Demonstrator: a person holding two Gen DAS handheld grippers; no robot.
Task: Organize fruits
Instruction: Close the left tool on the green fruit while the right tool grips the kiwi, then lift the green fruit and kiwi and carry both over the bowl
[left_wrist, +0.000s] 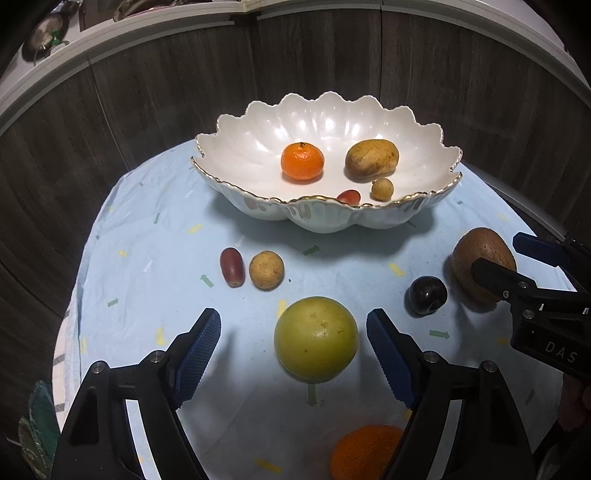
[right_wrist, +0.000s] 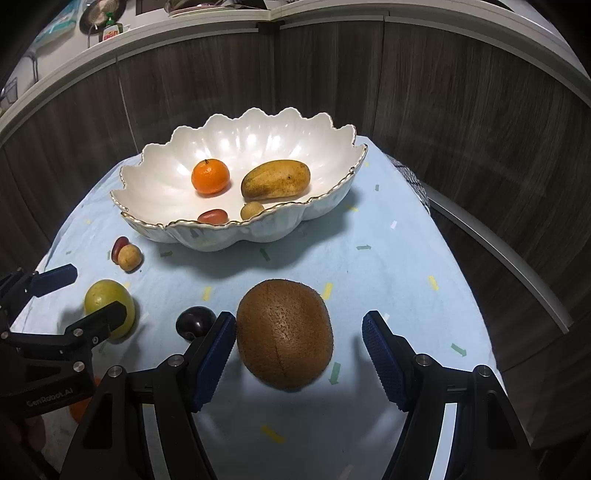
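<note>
My left claw (left_wrist: 293, 354) released, straddling the green fruit (left_wrist: 316, 338); right claw (right_wrist: 299, 354) released around the brown fruit (right_wrist: 284, 338).

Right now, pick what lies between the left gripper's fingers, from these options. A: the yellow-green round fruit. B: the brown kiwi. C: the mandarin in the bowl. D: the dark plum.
A: in the left wrist view the yellow-green round fruit sits on the cloth between the left gripper and its blue pads, which stand clear of it on both sides.
</note>
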